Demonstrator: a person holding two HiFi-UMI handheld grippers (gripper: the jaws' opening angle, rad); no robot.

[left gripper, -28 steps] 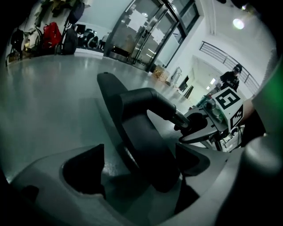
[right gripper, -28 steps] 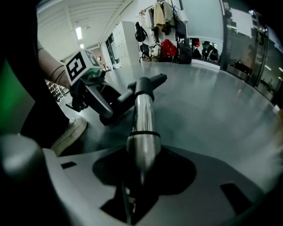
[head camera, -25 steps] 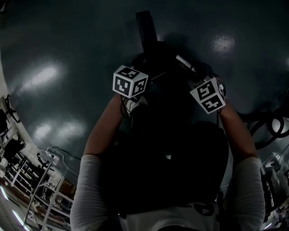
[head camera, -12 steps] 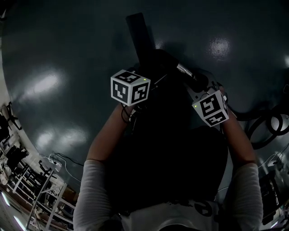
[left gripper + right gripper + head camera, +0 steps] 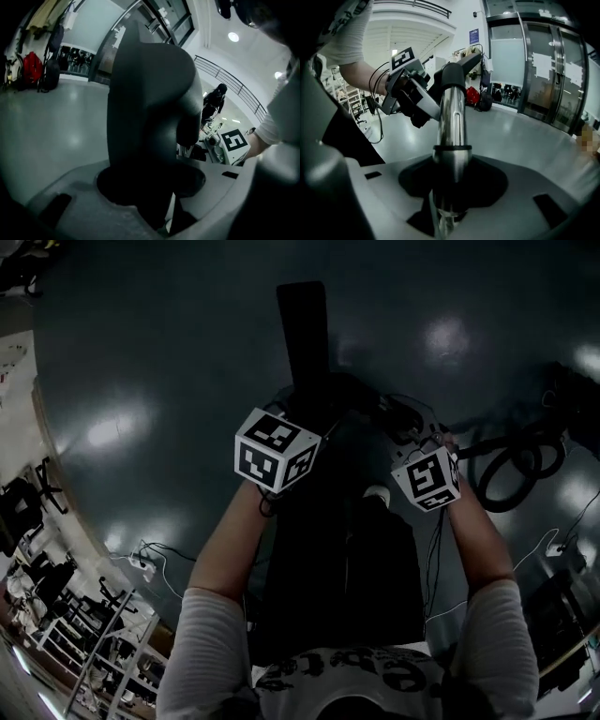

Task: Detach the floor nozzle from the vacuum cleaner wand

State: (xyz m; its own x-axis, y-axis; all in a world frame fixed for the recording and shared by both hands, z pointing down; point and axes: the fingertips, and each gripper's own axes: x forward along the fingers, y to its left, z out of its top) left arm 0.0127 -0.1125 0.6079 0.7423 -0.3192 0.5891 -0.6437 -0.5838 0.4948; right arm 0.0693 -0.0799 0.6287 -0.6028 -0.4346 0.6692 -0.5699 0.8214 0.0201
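Your left claw (image 5: 151, 190), just closing, grips the floor nozzle (image 5: 147, 93); right claw (image 5: 450, 199) clamps the wand (image 5: 452, 117) (for pulling apart).

Your floor nozzle (image 5: 302, 329) is plain matte black; the floor (image 5: 141, 343) under it is a glossy dark blue-grey with pale light spots; the wand (image 5: 452, 126) is shiny chrome with a thin dark band; left cube (image 5: 275, 451) and right cube (image 5: 427, 477) are white with black square patterns; your sleeves (image 5: 211, 652) look pale grey-white; the hose (image 5: 511, 460) off to the right is black.
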